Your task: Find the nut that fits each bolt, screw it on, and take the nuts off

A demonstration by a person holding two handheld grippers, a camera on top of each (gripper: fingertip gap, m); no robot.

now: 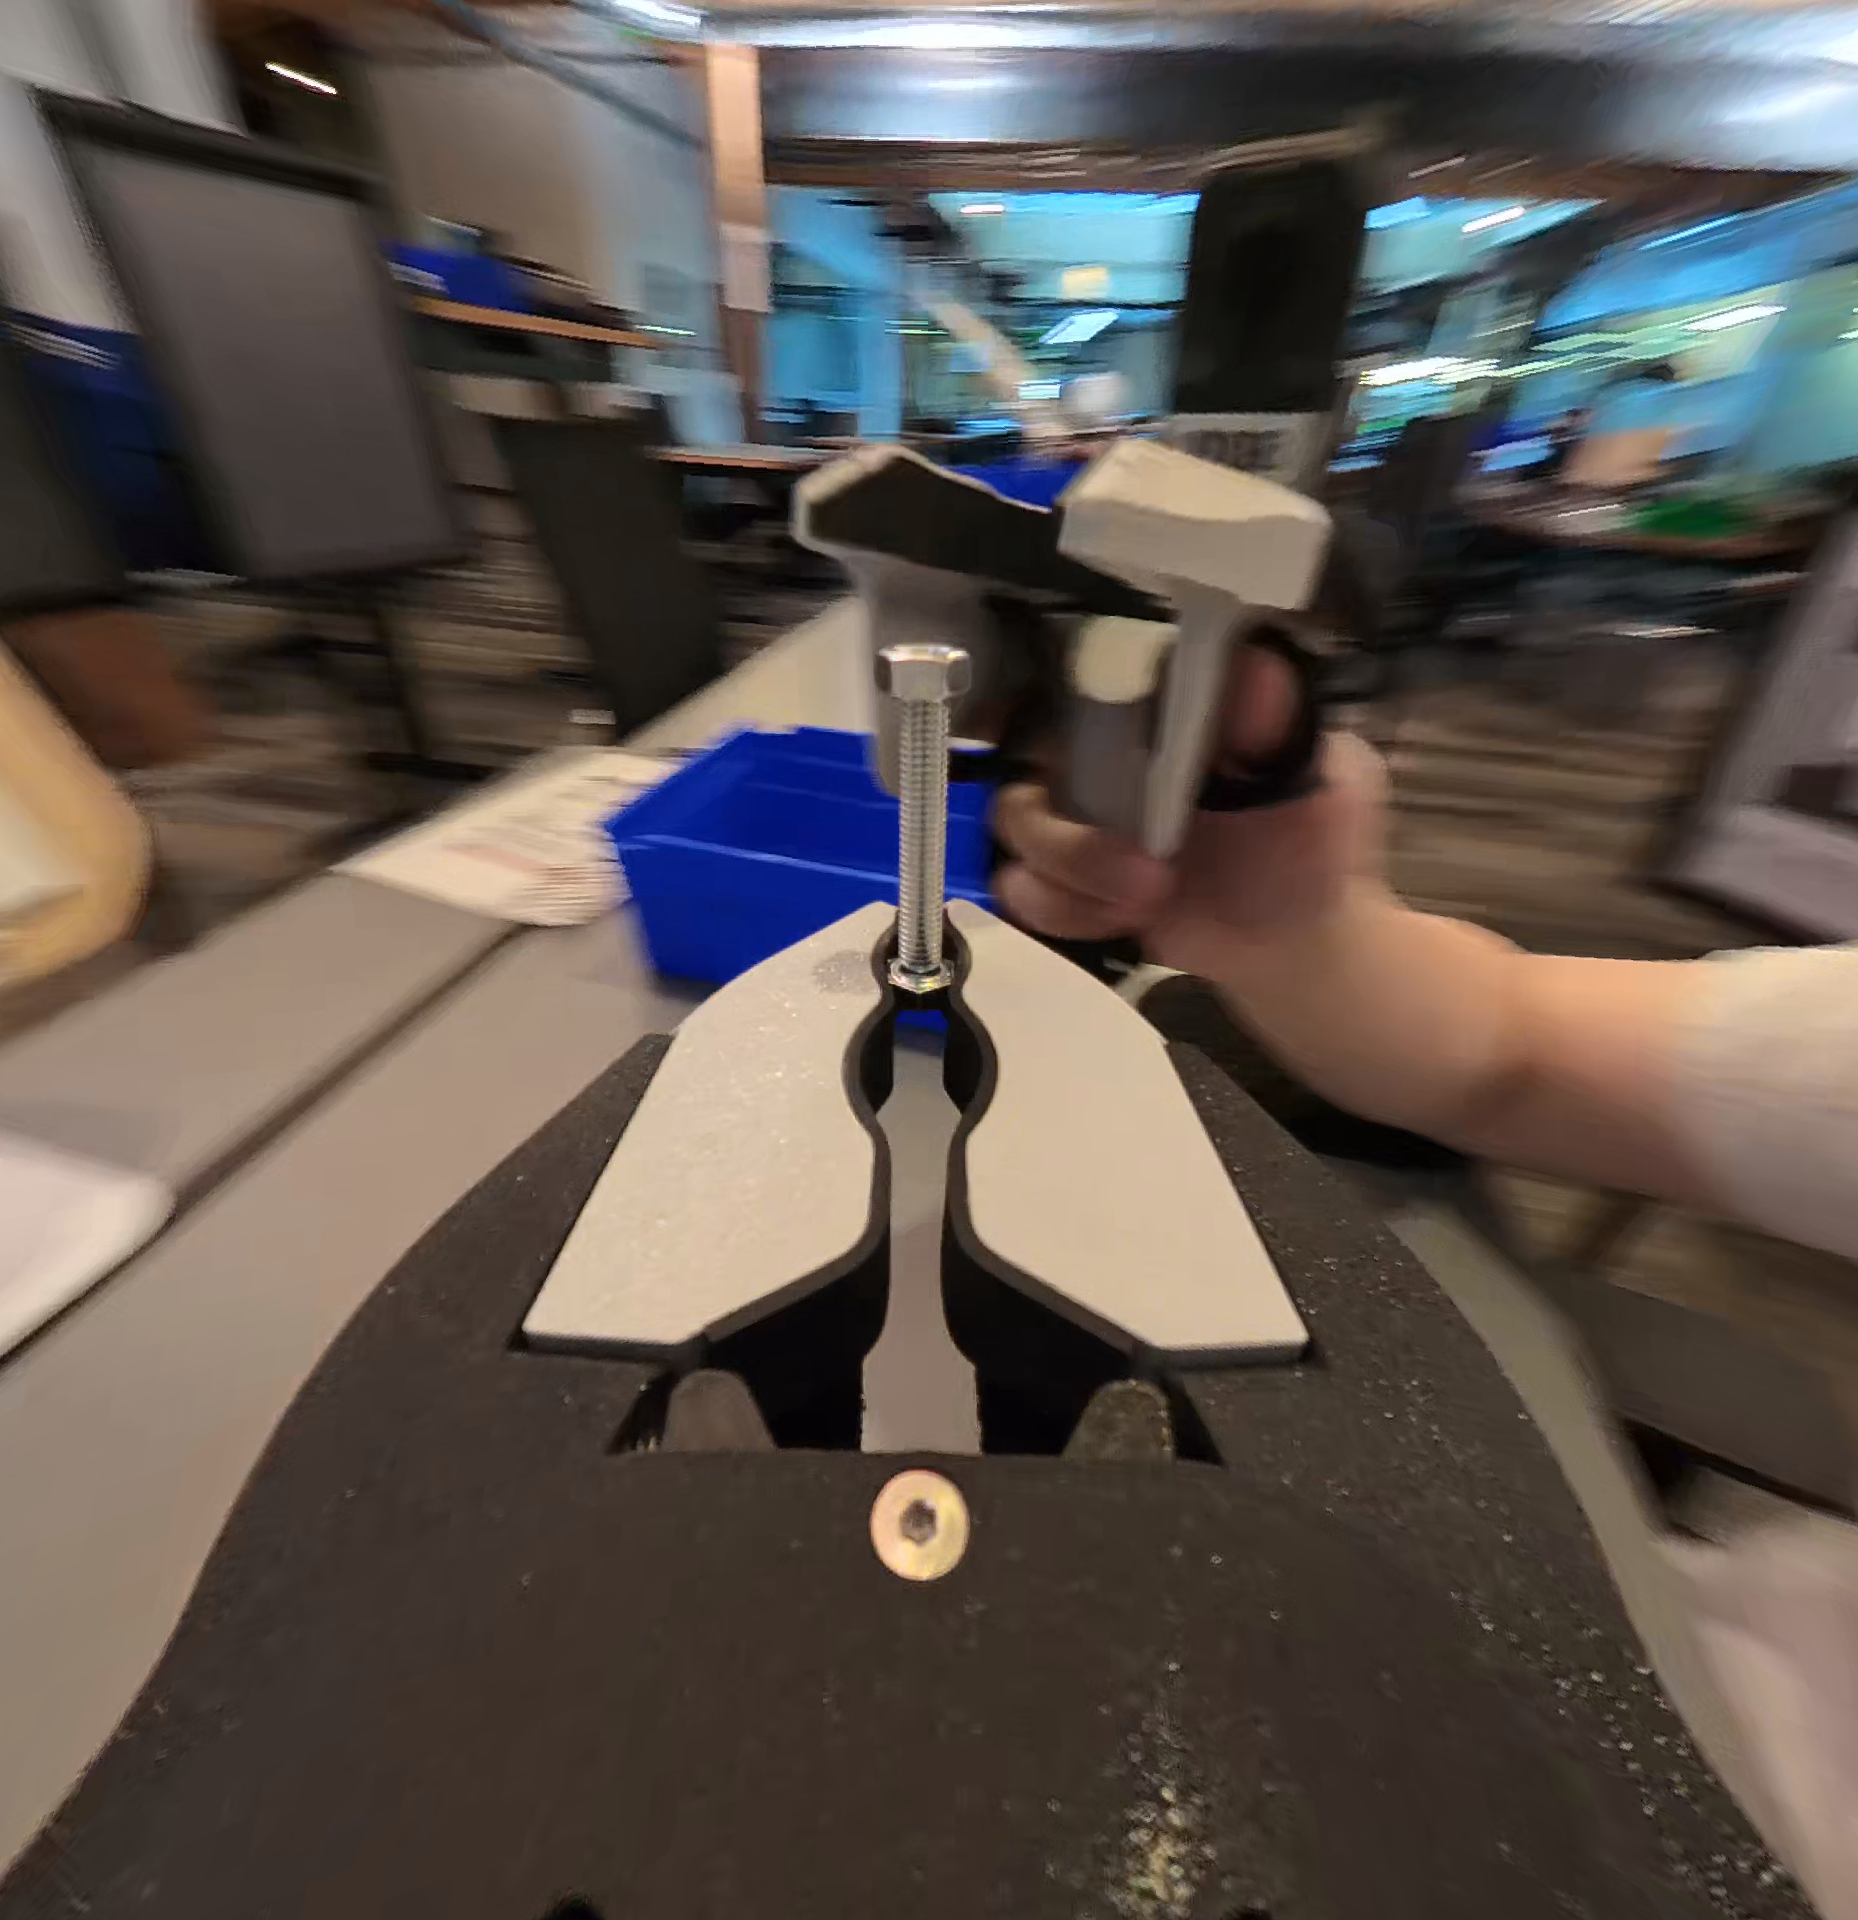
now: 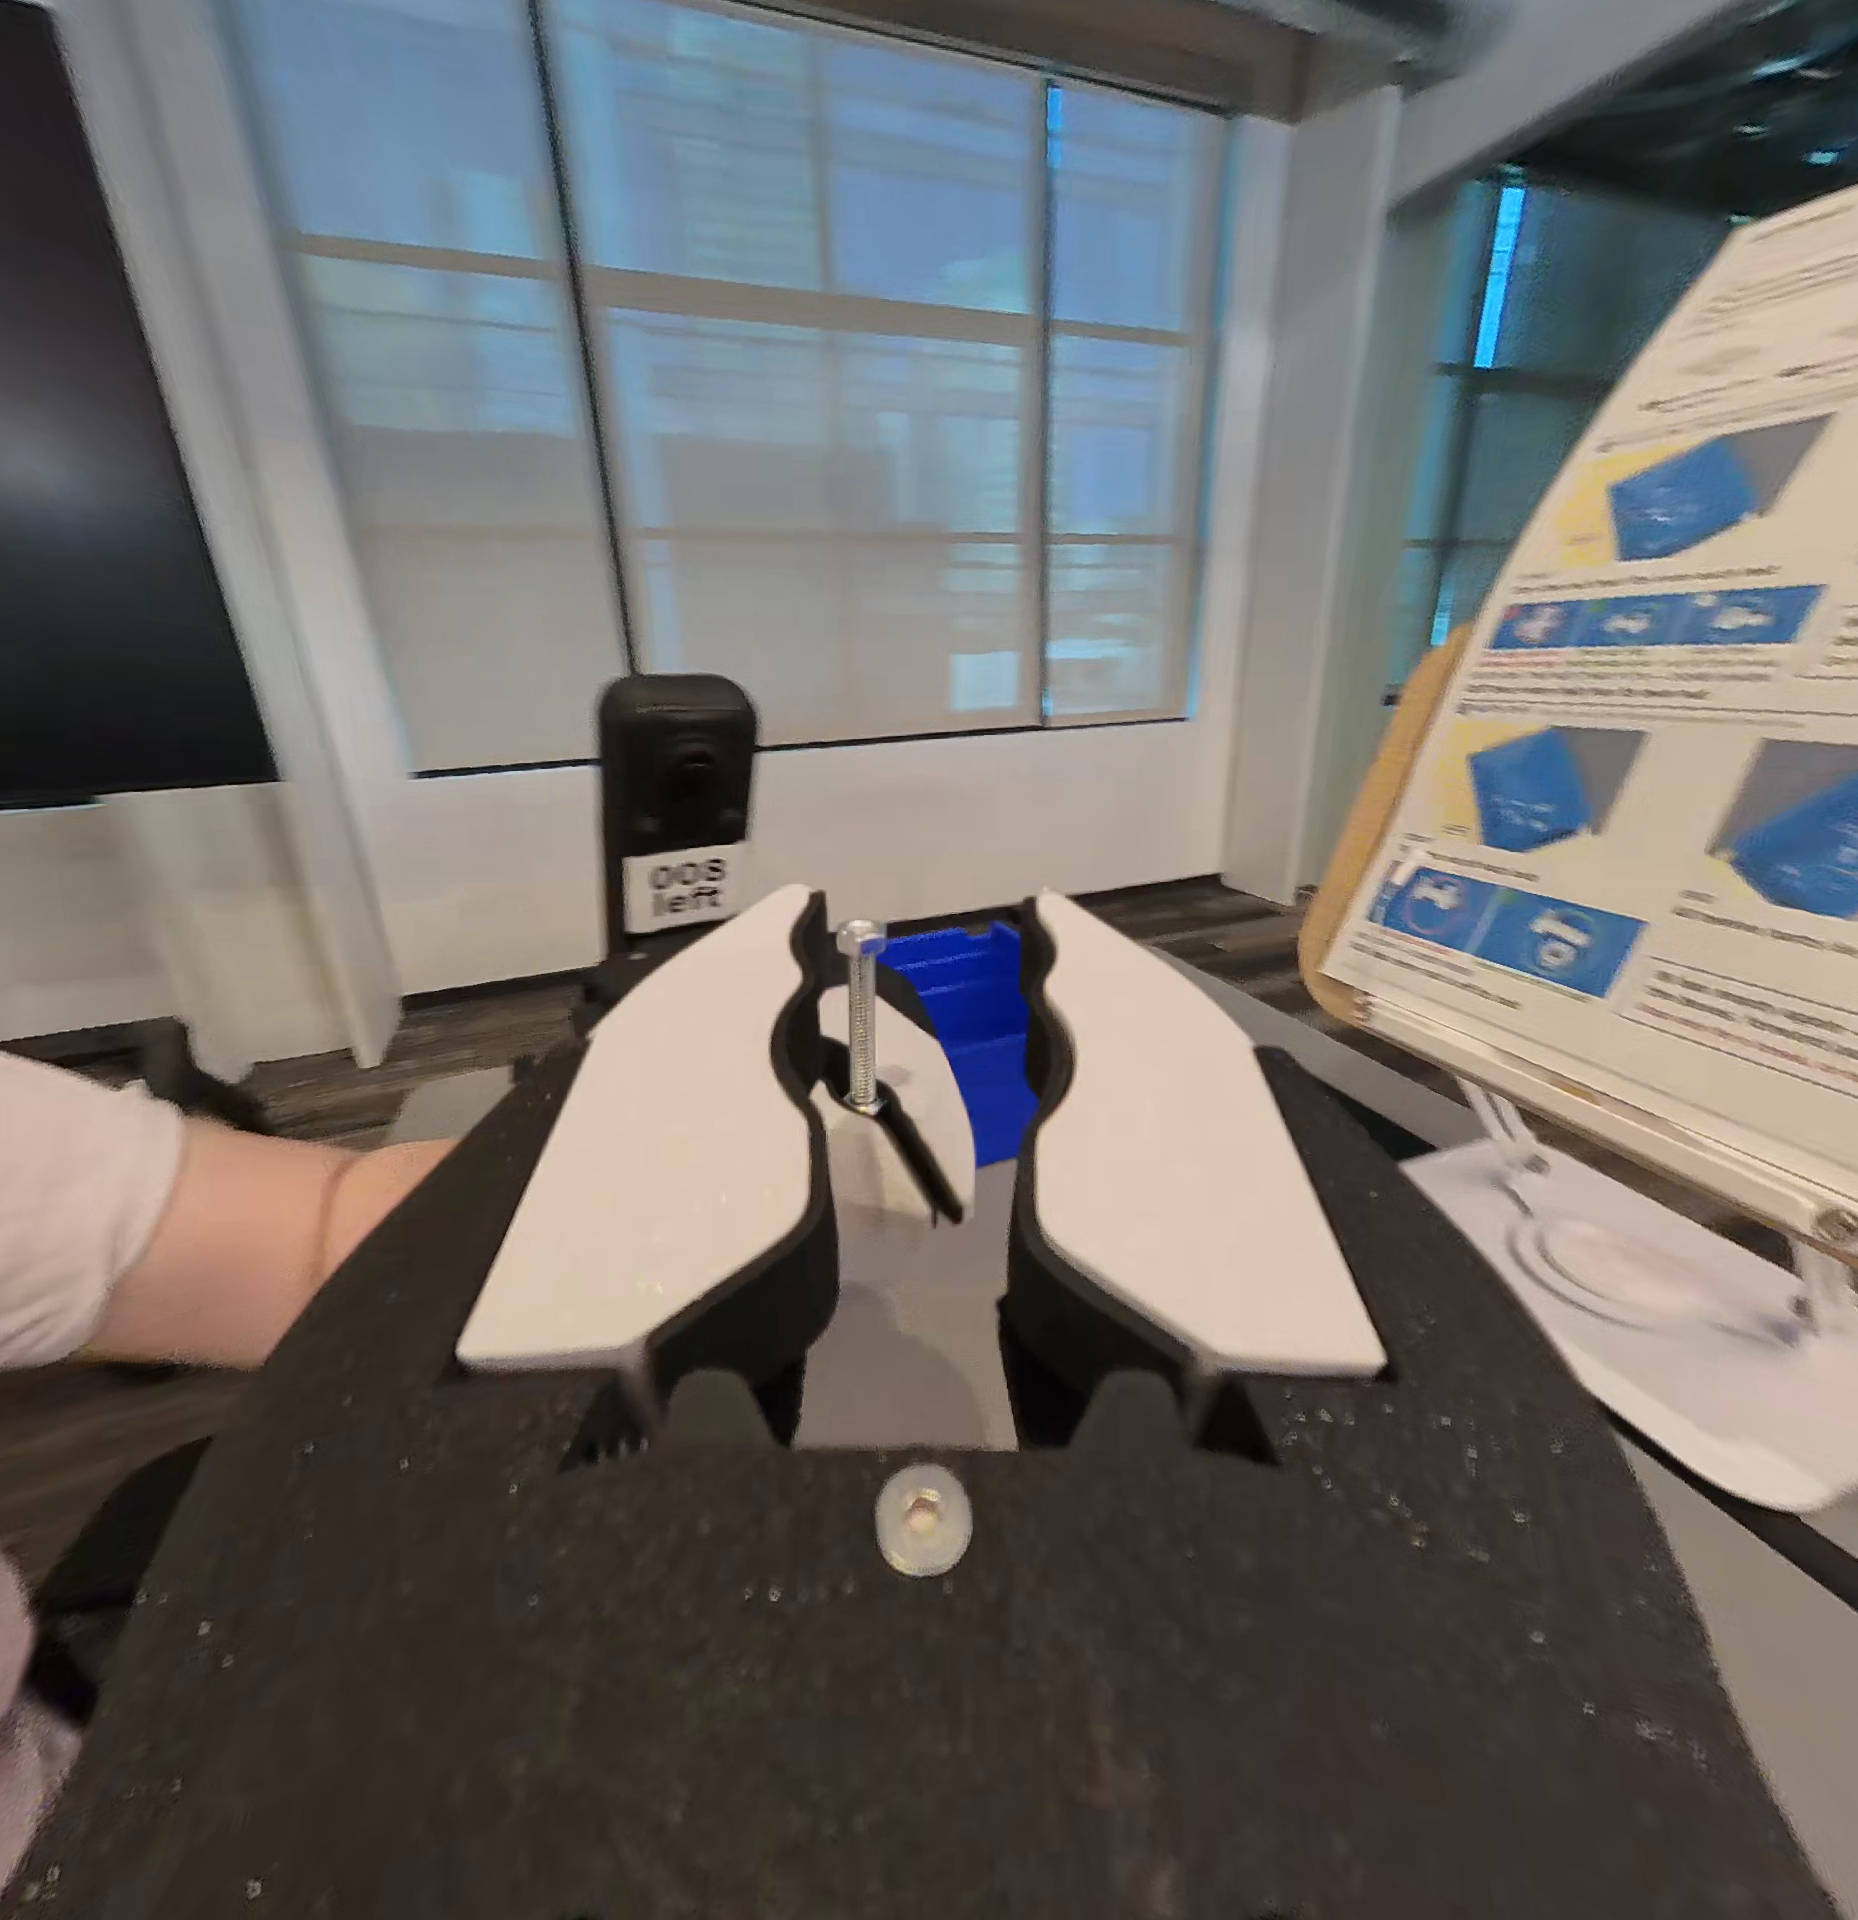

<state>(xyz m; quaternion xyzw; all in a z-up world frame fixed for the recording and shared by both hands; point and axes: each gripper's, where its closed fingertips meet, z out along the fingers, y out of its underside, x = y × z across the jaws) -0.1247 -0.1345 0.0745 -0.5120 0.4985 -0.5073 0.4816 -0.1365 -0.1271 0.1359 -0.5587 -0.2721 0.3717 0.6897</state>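
In the left wrist view my left gripper (image 1: pixel 921 966) is shut on a small hex nut (image 1: pixel 920 975) at its fingertips. A long silver bolt (image 1: pixel 923 800) stands upright out of the nut, hex head on top. My right gripper (image 1: pixel 1018 520), held by a hand, hangs just behind and above the bolt head, jaws apart. In the right wrist view my right gripper (image 2: pixel 923 914) is open and empty. The bolt (image 2: pixel 863 1023) and the left gripper's fingertips (image 2: pixel 904 1101) show in the gap between its fingers, nearer the left finger.
A blue bin (image 1: pixel 779 831) sits on the grey table (image 1: pixel 281 1039) behind the bolt; it also shows in the right wrist view (image 2: pixel 966 1029). An instruction sheet on a clear stand (image 2: pixel 1631 727) stands at the right. Papers (image 1: pixel 530 842) lie left of the bin. The left gripper's tips are roughly 6 centimeters from the right gripper's.
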